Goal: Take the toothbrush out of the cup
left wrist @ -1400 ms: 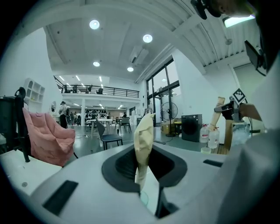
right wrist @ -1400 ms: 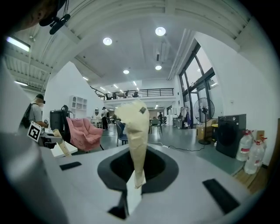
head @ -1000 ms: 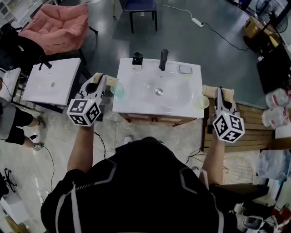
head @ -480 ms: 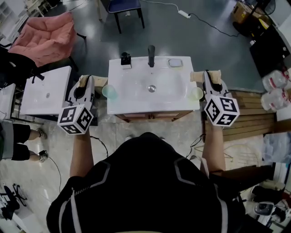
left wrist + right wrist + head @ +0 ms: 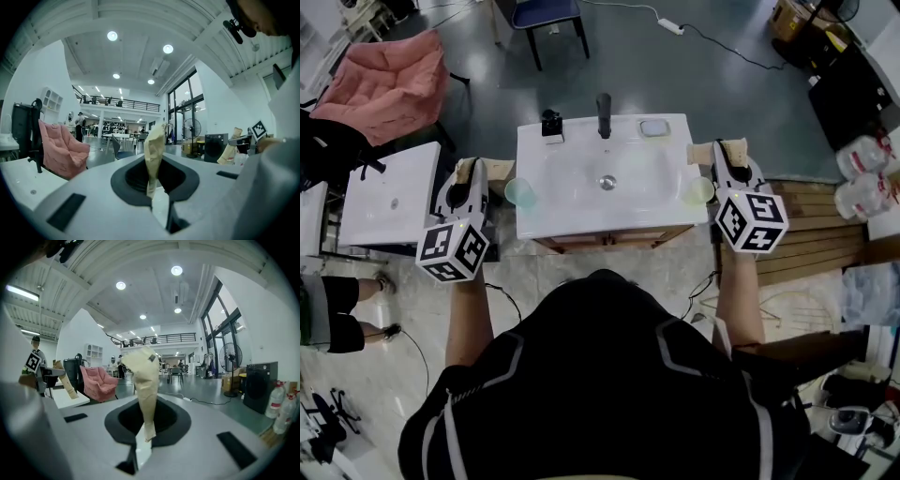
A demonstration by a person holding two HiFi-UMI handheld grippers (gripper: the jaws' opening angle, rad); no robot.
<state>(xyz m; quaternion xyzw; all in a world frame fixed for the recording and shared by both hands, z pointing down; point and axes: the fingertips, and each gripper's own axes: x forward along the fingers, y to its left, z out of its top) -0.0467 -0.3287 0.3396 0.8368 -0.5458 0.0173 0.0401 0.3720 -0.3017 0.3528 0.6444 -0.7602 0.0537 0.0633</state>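
Note:
A white sink counter stands in front of me in the head view, with a black faucet at its back. One pale green cup sits at its left edge and another pale green cup at its right edge. I see no toothbrush in any view. My left gripper hovers just left of the left cup; its jaws have just been closing, and its tan-taped fingers meet with nothing between them. My right gripper hangs just right of the right cup, shut and empty, its fingers pressed together.
A small black object and a soap dish sit at the back of the counter. A second white sink unit stands at left, a pink armchair behind it. Wooden pallets and water bottles lie at right.
The head view has shifted, so the sink now sits further left and higher in the picture. Both grippers keep their places beside the two cups.

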